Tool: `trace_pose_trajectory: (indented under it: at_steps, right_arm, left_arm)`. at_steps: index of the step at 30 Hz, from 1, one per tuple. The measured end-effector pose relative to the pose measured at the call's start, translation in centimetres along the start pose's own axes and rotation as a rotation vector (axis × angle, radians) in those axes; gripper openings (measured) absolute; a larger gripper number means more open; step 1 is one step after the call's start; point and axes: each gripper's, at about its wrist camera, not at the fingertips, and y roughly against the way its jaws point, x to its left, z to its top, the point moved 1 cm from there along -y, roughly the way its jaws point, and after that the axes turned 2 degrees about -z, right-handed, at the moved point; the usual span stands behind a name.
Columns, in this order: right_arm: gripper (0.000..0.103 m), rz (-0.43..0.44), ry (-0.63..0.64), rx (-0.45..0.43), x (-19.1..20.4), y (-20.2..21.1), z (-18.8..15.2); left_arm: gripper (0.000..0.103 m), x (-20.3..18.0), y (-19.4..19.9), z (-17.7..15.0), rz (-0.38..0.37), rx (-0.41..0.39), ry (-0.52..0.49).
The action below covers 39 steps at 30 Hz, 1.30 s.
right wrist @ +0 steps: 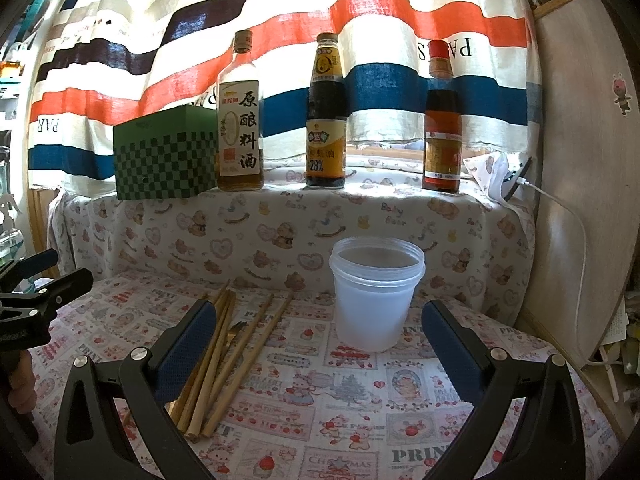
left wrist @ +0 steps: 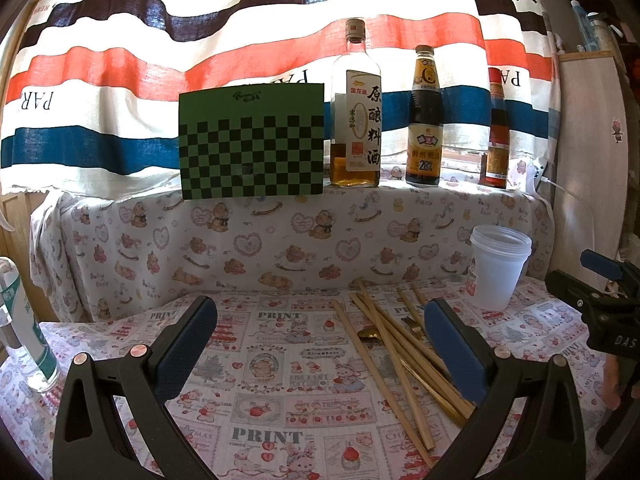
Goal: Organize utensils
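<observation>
Utensils lay in a loose pile on the printed tablecloth (left wrist: 280, 364): several tan bamboo chopsticks (left wrist: 394, 354), long & thin w/ squared ends, fanned at slightly diff angles, some crossing. Under them a gold-coloured spoon (left wrist: 368, 333), bowl poking out on the left side of the pile, and a dark-tined fork (left wrist: 410, 323) w/ gold handle, mostly covered by the sticks. In right wrist view the same chopsticks (right wrist: 218, 364) ran from near the back of the table toward the camera, fork (right wrist: 237, 327) tines showing between two sticks.

Just right of the pile stood a translucent white plastic cup (right wrist: 376, 292), upright, ridged rim, nothing visible inside; apart from the sticks, not touching.

Left gripper (left wrist: 320, 354) hovered above the cloth, jaws spread wide, nothing between them; its right finger overlapped the pile in view, contact unclear. Right gripper (right wrist: 320, 354) was likewise spread wide & empty, left finger by the sticks, cup seen between the fingers further back.

Behind, on a cloth-covered ledge (right wrist: 360, 216): green checkered box (left wrist: 252, 142), clear cooking-wine bottle (left wrist: 356, 112) w/ amber liquid low in it, dark soy-sauce bottle (left wrist: 426, 120), red-capped bottle (right wrist: 442, 120). Striped curtain (left wrist: 200, 40) at back. Far left, a green-white labelled bottle (left wrist: 28, 328).
</observation>
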Motion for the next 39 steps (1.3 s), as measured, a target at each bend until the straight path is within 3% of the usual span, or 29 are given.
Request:
trace_pose_trajectory:
  at_steps: [7,15,23,26,28,39]
  right_arm:
    - [0.103,0.009,0.007,0.021,0.3,-0.29,-0.02]
    - [0.103,-0.053,0.012,0.019,0.44,-0.18,-0.08]
    - [0.097,-0.046,-0.005,0.033,0.04,-0.37,-0.13]
    - [0.087,-0.086,-0.004,0.021,0.23,-0.07,-0.14]
    - [0.086,-0.102,-0.016,0.005,0.06,0.24,-0.16]
    - [0.085,-0.055,-0.009,0.003,0.33,0.29,-0.18]
  left_arm:
    - [0.103,-0.44,0.21,0.04,-0.023,-0.002,-0.018]
    - [0.103,-0.54,0.13,0.03,-0.04,0.006,-0.029]
    - [0.103,-0.43,0.18,0.0,-0.033,0.004,-0.023]
    - [0.103,-0.29,0.27,0.0,-0.002,-0.001,-0.018]
    - [0.103,-0.27,0.28,0.0,0.0,-0.002,-0.018]
    - [0.103,-0.43,-0.15,0.04,0.007,0.009,-0.018]
